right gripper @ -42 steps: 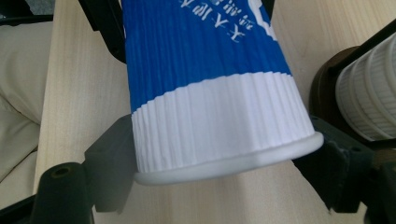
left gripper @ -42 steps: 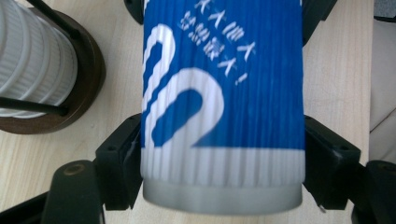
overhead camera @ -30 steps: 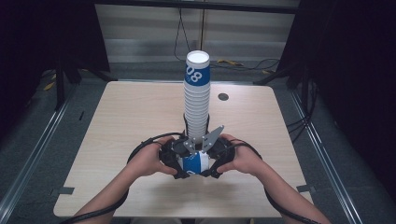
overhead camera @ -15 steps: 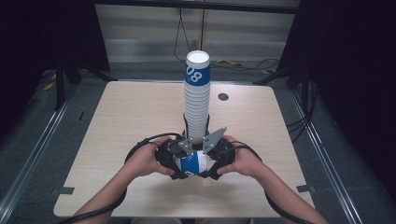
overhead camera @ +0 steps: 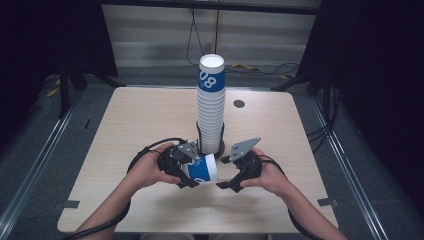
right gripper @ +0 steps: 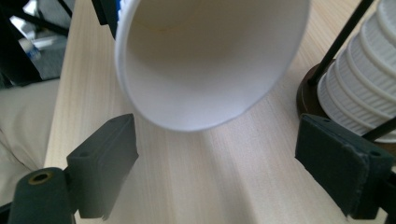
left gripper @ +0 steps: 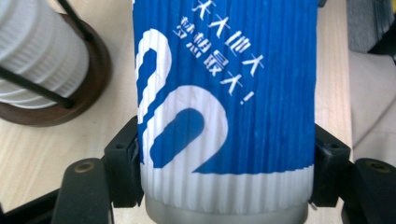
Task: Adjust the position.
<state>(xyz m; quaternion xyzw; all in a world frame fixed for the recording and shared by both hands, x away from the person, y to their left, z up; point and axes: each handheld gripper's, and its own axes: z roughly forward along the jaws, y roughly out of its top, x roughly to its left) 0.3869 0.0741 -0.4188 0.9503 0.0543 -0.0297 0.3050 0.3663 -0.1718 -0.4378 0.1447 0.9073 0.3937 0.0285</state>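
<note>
A blue and white ribbed paper cup [overhead camera: 202,169] lies on its side just above the table, and my left gripper [overhead camera: 192,172] is shut on it. In the left gripper view both pads [left gripper: 123,168] press the cup's [left gripper: 224,116] sides near its base. My right gripper [overhead camera: 223,172] stands open just to the right of the cup's mouth. Its jaws have just been opening, with nothing between them. In the right gripper view the cup's white open mouth [right gripper: 205,60] faces my right gripper [right gripper: 219,168], a little ahead of the pads [right gripper: 105,163].
A tall stack of white ribbed cups [overhead camera: 211,105], with a blue one on top, stands in a wire holder on a round wooden base [overhead camera: 220,149] just behind my hands. The light wooden table [overhead camera: 140,120] has a cable hole [overhead camera: 239,104] at the back right.
My right gripper has let go of the cup, opened wide and drawn away to the right. The left gripper still holds the cup in about the same place.
</note>
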